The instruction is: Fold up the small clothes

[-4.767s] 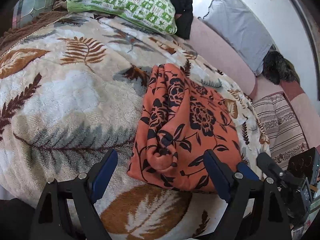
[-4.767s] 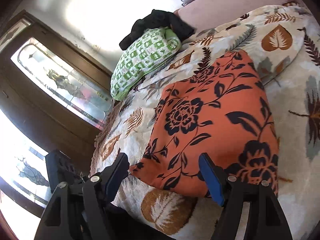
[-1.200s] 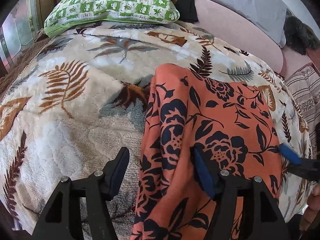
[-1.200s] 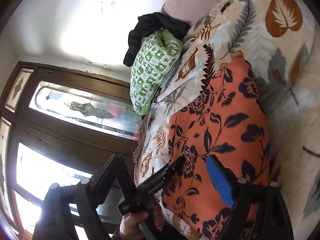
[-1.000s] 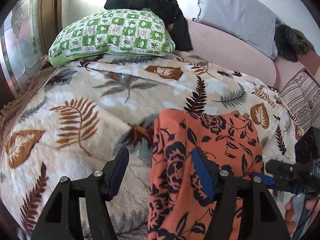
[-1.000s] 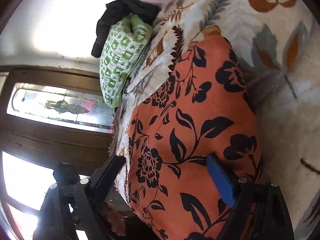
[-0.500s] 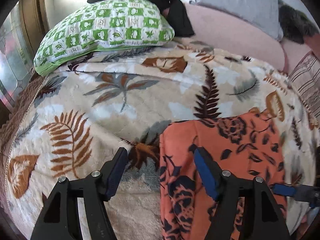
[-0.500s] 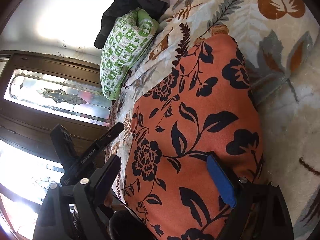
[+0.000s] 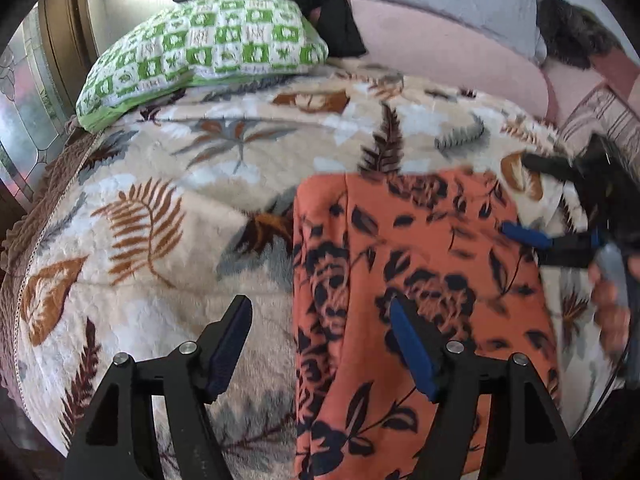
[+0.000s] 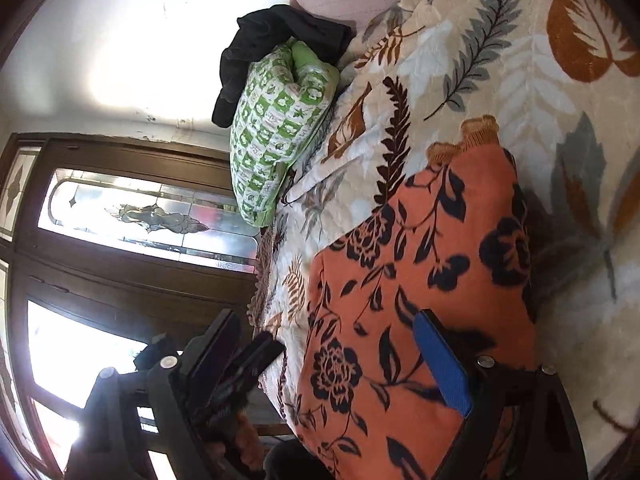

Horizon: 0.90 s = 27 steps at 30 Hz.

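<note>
The orange flowered garment (image 9: 420,264) lies flat on the leaf-patterned blanket (image 9: 160,240), already folded into a long narrow panel that runs away from you toward the green checked pillow (image 9: 208,52). Laid out smooth like this, it looks ready for one more fold along its length.

Your left gripper (image 9: 320,344) hangs over the near part of the cloth, pointing steeply down. Its jaws have just been opening and now stand spread. One pad is above the bare blanket, the other above the orange cloth, so the garment's left edge runs between them, but neither pad presses on it.

Your right gripper (image 10: 336,364) comes in lower and flatter from the garment's other side. It too is spread wide: one blue pad hangs over the cloth, the other past its edge, pinching nothing. In the left camera it shows blurred at the far right, with your hand (image 9: 608,300) on its handle.

Both tools flank the same near end, which suggests you mean to take its two corners and carry them toward the far end.
</note>
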Tool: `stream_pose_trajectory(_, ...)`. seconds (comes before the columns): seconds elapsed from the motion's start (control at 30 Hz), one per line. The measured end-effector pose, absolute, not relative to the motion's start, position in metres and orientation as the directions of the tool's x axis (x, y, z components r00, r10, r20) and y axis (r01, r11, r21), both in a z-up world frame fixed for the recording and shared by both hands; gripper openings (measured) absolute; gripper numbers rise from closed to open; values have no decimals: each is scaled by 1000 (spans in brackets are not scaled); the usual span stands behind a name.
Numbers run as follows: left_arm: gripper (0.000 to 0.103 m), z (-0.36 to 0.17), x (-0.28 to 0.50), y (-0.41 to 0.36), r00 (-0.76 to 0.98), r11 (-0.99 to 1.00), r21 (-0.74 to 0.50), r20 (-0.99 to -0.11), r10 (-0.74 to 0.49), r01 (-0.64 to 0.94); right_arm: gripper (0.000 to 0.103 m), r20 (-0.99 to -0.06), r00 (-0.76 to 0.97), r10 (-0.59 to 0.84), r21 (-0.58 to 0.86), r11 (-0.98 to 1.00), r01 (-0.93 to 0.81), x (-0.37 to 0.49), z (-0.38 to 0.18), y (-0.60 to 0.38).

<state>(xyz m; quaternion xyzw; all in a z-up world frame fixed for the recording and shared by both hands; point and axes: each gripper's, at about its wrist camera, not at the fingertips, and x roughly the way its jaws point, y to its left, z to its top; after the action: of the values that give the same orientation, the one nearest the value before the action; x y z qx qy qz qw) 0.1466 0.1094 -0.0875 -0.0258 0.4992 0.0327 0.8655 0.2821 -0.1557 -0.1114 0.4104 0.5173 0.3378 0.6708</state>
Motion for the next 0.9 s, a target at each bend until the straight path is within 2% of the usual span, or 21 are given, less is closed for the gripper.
stream_pose_trajectory(0.03,74,-102,146,108,470,995,22,-880,64,-94,90,-437,233,869,894,448,6,293,-122,-156)
stream_pose_trajectory(0.1,78,-112,140,110,490,993,12,-869,70,-120,90,-434,215,875,900,432,61,304,-133,-158)
stream_pose_trajectory(0.13,80,-110,138,110,499,991,26,-862,88,-129,90,-430,213,877,901,432,40,301,-126,-158)
stream_pose_trajectory(0.27,80,-99,135,105,501,991,60,-858,110,-116,90,-403,230,886,892,436,-117,262,-80,-158)
stream_pose_trajectory(0.43,80,-83,109,104,533,993,56,-839,105,-109,90,-314,160,936,937,333,-108,185,-84,-159)
stream_pose_trajectory(0.53,82,-104,108,107,483,991,61,-868,112,-120,90,-383,131,914,921,388,-15,163,-123,-156)
stream_pose_trajectory(0.57,82,-106,107,109,481,990,46,-871,106,-134,90,-369,141,919,929,370,17,159,-130,-159)
stream_pose_trajectory(0.77,82,-81,90,104,517,988,44,-848,116,-149,91,-321,212,923,932,347,-101,130,-83,-168)
stream_pose_trajectory(0.9,82,-87,85,103,500,987,39,-859,113,-158,91,-368,208,906,924,381,-27,123,-108,-172)
